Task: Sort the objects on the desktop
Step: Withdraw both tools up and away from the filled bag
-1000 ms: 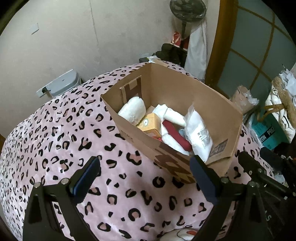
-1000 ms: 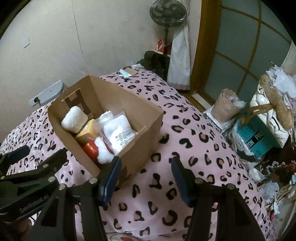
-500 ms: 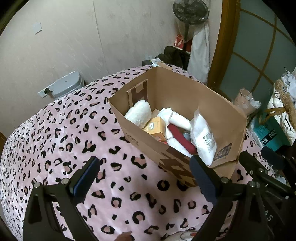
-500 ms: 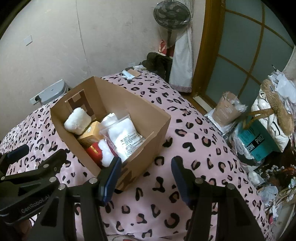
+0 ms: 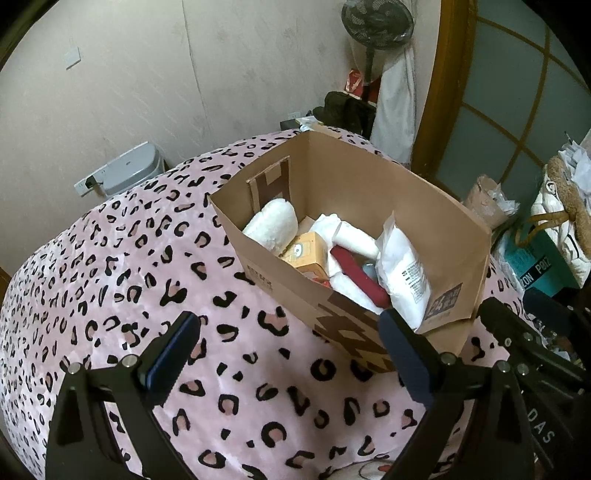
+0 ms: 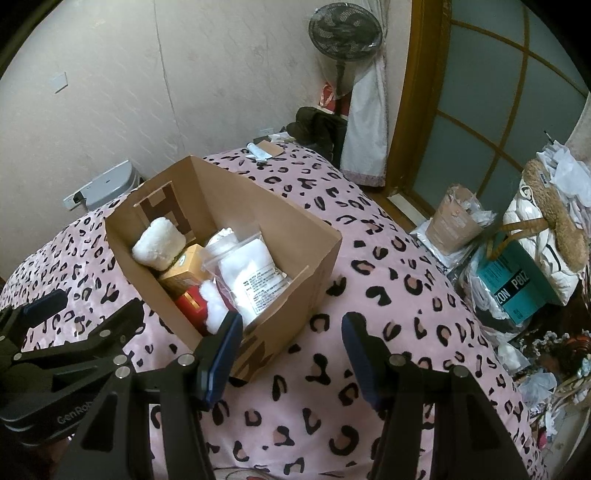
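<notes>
An open cardboard box (image 5: 351,177) (image 6: 229,192) sits on a pink leopard-print blanket (image 5: 110,266). Inside lie a white fluffy roll (image 5: 273,221) (image 6: 159,243), an orange carton (image 5: 308,253) (image 6: 184,269), a dark red item (image 5: 354,269) and a clear bag of white stuff (image 5: 402,269) (image 6: 255,277). My left gripper (image 5: 288,332) hangs open and empty over the blanket, in front of the box's near wall. At the box's near right corner my right gripper (image 6: 293,328) is open too, with only blanket between its fingers.
Small items lie at the blanket's far edge (image 6: 264,149). A grey device (image 5: 129,171) and a standing fan (image 6: 343,33) stand by the wall. Paper bags (image 6: 454,221) and a teal bag (image 6: 509,284) crowd the floor to the right, beside a sliding door (image 6: 480,92).
Both views wobbled slightly. The box, its contents and the spread of both grippers look the same.
</notes>
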The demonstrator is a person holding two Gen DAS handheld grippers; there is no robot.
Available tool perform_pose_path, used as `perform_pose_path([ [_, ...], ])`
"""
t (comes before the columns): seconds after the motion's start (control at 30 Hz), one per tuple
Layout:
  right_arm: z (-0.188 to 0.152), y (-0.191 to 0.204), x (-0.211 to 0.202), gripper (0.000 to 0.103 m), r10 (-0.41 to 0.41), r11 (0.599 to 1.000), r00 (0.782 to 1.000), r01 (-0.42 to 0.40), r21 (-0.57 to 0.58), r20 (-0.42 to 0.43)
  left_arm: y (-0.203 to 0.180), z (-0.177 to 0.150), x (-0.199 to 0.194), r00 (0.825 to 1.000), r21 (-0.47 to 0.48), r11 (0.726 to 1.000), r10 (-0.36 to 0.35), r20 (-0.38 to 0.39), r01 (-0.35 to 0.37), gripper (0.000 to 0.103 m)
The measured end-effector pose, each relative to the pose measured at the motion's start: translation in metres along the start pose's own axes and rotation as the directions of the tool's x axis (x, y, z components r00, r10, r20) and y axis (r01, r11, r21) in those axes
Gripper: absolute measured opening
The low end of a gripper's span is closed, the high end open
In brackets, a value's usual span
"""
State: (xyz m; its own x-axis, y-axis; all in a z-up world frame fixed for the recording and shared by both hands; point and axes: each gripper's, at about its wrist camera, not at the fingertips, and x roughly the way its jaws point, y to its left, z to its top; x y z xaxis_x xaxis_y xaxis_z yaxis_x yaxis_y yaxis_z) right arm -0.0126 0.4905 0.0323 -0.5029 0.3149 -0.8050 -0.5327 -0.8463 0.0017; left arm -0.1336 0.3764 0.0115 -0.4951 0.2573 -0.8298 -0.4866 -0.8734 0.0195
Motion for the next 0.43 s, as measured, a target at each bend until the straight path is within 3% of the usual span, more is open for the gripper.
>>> perform_pose_path([
  [0.43,-0.0007,-0.0004,0.0014,0.057,0.001,1.0,1.0,-0.001,-0.004,-0.006,-0.0059,-0.0004,-0.0033,0.999,0.026,0.999,0.04,0.017,-0.041,0.098],
])
